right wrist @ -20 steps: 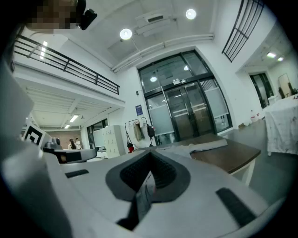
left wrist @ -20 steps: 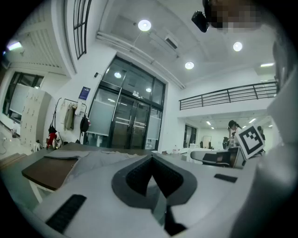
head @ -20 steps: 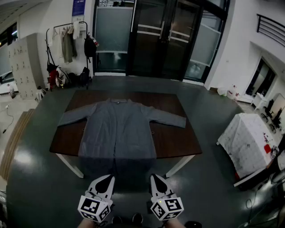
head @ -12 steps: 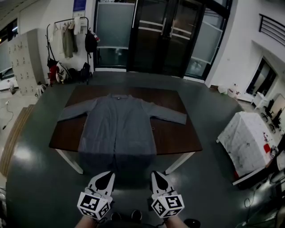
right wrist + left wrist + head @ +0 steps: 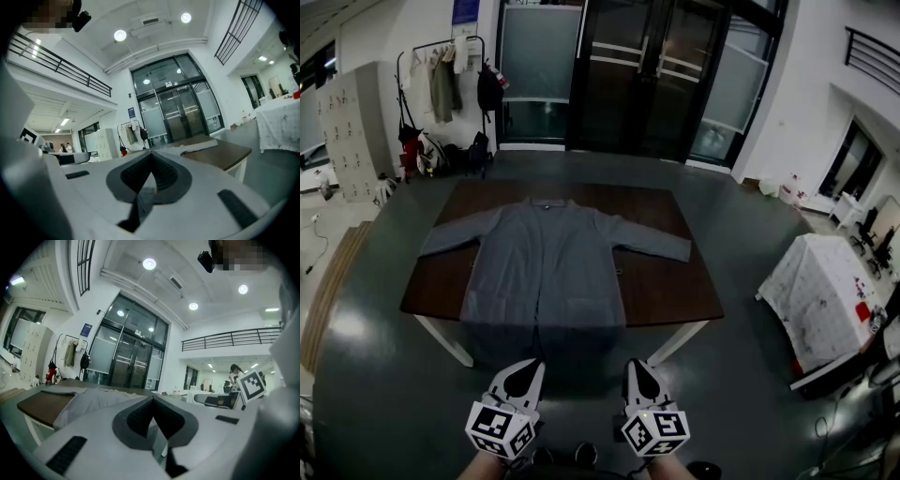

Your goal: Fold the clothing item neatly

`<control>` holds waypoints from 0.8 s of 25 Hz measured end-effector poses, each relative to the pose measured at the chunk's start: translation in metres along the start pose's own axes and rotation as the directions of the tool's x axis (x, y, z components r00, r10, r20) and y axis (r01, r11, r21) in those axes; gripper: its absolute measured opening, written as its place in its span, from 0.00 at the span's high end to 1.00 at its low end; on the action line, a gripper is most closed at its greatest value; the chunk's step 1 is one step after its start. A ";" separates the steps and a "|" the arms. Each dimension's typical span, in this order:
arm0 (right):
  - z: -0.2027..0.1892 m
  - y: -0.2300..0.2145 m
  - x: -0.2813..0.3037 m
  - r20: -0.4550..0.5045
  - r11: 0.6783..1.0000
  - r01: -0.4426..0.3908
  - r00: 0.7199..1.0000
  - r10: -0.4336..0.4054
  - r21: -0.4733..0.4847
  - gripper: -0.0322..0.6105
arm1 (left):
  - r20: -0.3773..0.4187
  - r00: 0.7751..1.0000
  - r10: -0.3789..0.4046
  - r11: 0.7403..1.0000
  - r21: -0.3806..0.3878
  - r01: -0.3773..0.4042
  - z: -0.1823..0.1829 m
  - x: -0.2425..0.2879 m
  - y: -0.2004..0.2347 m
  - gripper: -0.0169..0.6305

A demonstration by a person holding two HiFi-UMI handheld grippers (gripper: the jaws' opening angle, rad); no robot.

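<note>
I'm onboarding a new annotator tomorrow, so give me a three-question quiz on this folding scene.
1. True or false: the left gripper already grips the grey garment.
2. Which part of the garment hangs over the near edge of the brown table? A) the collar B) the hem C) a sleeve
3. Fill in: the jaws of the right gripper are ____.

Key:
1. False. It is closed on nothing and sits short of the table.
2. B. The collar and both sleeves lie on the tabletop.
3. Shut, with nothing between them.
</note>
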State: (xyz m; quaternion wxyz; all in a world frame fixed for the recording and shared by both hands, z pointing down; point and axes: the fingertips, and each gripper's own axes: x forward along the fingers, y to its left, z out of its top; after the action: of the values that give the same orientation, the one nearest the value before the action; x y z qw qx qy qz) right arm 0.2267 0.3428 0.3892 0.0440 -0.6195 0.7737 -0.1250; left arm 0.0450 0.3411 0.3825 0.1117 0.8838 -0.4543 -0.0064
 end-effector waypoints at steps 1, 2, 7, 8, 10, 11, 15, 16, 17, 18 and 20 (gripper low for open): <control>0.000 -0.005 0.000 -0.001 1.000 0.008 1.000 -0.008 0.001 0.97 | -0.004 1.000 -0.001 1.000 -0.007 0.001 -0.003 0.003 -0.002 0.96; -0.001 -0.011 0.000 -0.002 1.000 0.016 1.000 -0.016 0.004 0.97 | -0.009 1.000 -0.003 1.000 -0.014 0.003 -0.005 0.005 -0.004 0.96; 0.004 -0.043 -0.001 0.012 0.999 0.046 0.999 -0.046 0.024 0.97 | -0.027 1.000 0.002 1.000 0.006 -0.002 -0.009 0.027 -0.019 0.96; 0.007 -0.050 -0.002 0.018 0.999 0.048 0.999 -0.048 0.018 0.97 | -0.033 0.999 0.008 1.000 0.011 -0.007 -0.009 0.033 -0.022 0.96; 0.012 -0.064 -0.002 0.032 0.999 0.044 0.998 -0.044 0.001 0.97 | -0.041 0.999 0.019 1.000 0.014 -0.019 -0.007 0.045 -0.027 0.96; 0.014 -0.070 0.000 0.038 0.999 0.038 0.999 -0.037 -0.009 0.97 | -0.041 0.999 0.025 1.000 0.012 -0.025 -0.006 0.051 -0.029 0.96; 0.012 -0.089 0.008 0.043 0.998 0.009 0.999 -0.006 -0.063 0.97 | -0.033 0.998 0.053 0.999 0.001 -0.053 -0.008 0.067 -0.038 0.96; 0.011 -0.094 0.010 0.045 0.998 0.014 0.999 -0.011 -0.061 0.97 | -0.040 0.998 0.056 0.998 -0.001 -0.056 -0.011 0.069 -0.041 0.96; 0.011 -0.099 0.013 0.048 0.998 0.024 0.999 -0.022 -0.050 0.97 | -0.050 0.997 0.056 0.998 -0.002 -0.056 -0.014 0.070 -0.045 0.96; 0.011 -0.104 0.015 0.051 0.999 0.033 0.998 -0.031 -0.036 0.97 | -0.062 0.997 0.055 0.998 0.000 -0.056 -0.017 0.072 -0.048 0.96; 0.008 -0.110 0.021 0.046 0.999 0.034 0.998 -0.033 -0.014 0.97 | -0.081 0.995 0.062 0.998 0.004 -0.062 -0.024 0.075 -0.048 0.96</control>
State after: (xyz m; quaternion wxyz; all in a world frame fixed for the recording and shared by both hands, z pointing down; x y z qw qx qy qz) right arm 0.3278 0.2990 0.4102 0.0550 -0.6353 0.7630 -0.1060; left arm 0.1300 0.3119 0.4026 0.1294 0.8690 -0.4765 0.0333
